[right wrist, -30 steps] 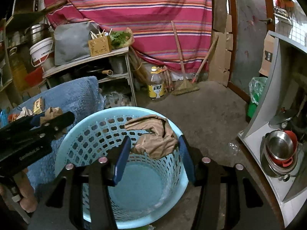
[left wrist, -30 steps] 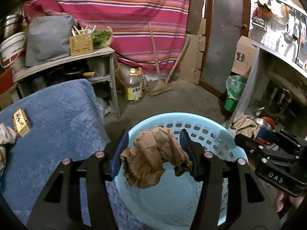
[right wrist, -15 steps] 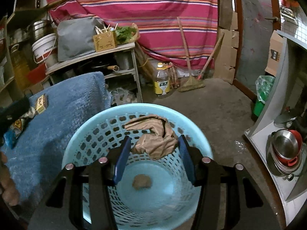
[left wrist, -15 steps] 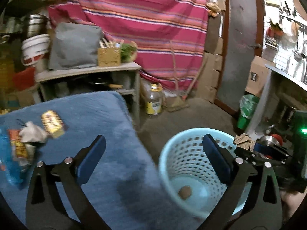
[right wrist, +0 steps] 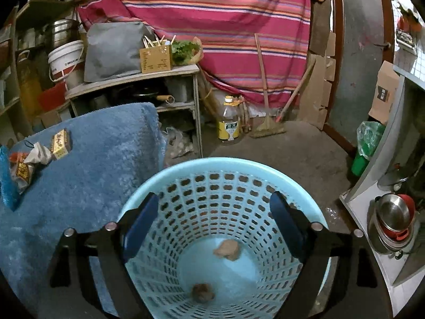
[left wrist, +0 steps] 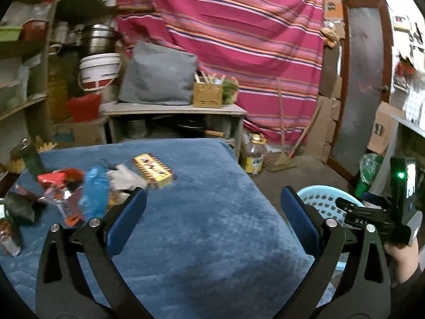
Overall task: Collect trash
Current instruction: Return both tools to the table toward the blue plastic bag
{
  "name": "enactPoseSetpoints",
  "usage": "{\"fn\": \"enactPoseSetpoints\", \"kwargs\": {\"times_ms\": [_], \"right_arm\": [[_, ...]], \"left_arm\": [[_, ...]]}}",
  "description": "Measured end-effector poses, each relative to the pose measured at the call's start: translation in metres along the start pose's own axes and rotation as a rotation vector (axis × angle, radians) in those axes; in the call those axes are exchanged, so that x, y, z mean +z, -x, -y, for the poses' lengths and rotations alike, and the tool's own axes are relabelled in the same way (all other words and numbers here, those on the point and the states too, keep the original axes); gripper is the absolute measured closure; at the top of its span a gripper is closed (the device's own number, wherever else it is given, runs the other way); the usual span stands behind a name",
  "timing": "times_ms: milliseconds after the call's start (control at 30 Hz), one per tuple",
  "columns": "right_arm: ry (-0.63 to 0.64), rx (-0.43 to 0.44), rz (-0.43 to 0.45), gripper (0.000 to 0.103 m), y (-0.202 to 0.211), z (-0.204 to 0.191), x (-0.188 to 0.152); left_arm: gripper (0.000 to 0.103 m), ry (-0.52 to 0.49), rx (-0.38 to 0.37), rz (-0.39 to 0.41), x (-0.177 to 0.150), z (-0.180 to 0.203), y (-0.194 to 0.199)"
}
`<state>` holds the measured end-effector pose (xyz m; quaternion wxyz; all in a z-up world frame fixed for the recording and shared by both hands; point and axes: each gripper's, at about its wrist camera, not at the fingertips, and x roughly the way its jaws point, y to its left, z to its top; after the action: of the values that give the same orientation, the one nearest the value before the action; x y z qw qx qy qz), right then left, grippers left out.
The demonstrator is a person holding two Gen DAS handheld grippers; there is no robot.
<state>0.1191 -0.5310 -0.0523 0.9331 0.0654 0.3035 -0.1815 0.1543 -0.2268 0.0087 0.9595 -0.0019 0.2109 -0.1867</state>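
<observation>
A: On the far left of the blue rug (left wrist: 212, 239), item one: a heap of litter (left wrist: 79, 194), wrappers in red, blue and silver, count uncertain through blur. Beside it one crumpled grey paper (left wrist: 124, 179) and one yellow carton (left wrist: 152, 170), touching.

B: Free room on that rug?

A: Broad bare pile from the carton rightward to the rug's right edge; past that edge, the basket. Left gripper (left wrist: 212, 207) hangs over the bare stretch, jaws spread wide, nothing between them.

B: Next entry, right of the rug.

A: One pale blue perforated basket (right wrist: 225, 167), its rim just beside the rug's edge in the right wrist view. Right gripper (right wrist: 212, 220) over its mouth; jaws have just been opening, now apart and empty.

B: Contents?

A: Two brown paper wads on the bottom, well apart: one lighter (right wrist: 227, 250), one darker (right wrist: 203, 292). Only the right wrist view shows them; the left wrist view catches only a slice of rim (left wrist: 318, 194).

B: And shown only by the left?

A: The right gripper's body (left wrist: 372, 218) from outside, with a hand (left wrist: 401, 260) under it

B: Further right?

A: Bare floor (right wrist: 292, 146), one green bin (right wrist: 362, 159), one shelf with stacked pots (right wrist: 393, 226)
</observation>
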Motion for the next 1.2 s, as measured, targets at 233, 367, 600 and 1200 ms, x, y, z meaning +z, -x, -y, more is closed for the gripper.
{"fn": "enactPoseSetpoints", "kwargs": {"times_ms": [233,367,600,1200], "right_arm": [[0.037,0.046,0.072,0.014,0.039,-0.047,0.008],[0.069,0.096,0.098,0.012,0.055,-0.084,0.008],[0.187,0.171,0.151,0.011,0.084,-0.154,-0.005],[0.25,0.301,0.143,0.009,0.081,-0.267,-0.008]], "left_arm": [[0.006,0.025,0.049,0.019,0.006,-0.04,0.021],[0.005,-0.013,0.115,0.049,0.008,-0.062,0.041],[0.005,-0.003,0.205,0.075,0.009,-0.116,0.064],[0.005,0.134,0.379,0.019,-0.019,-0.232,0.072]]}}
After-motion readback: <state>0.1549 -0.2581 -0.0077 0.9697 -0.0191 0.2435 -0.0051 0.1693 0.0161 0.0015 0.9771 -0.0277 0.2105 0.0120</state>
